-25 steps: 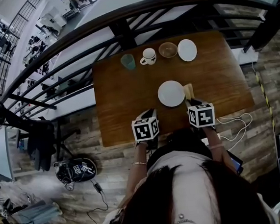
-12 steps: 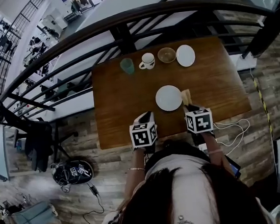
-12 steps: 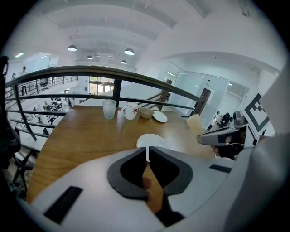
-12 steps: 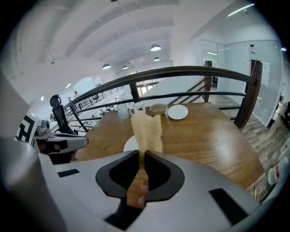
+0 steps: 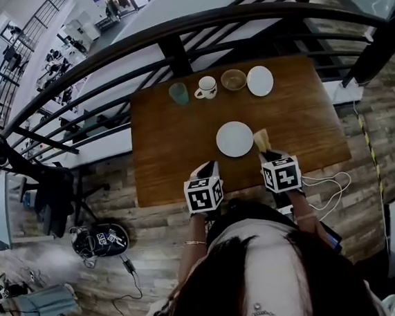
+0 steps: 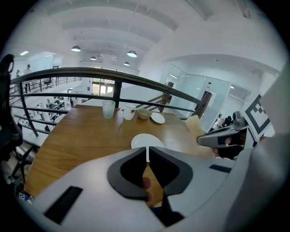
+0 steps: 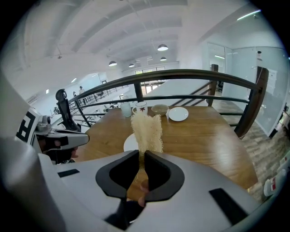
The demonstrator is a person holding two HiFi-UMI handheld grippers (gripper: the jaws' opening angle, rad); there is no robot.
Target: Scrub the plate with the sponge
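In right gripper, sponge lengthwise forward (apparently)

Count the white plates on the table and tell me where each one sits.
2. The near plate lies mid-table, beside the sponge clamped in the right gripper. The far plate sits at the far edge of the table, right of the bowl. None looks hidden.
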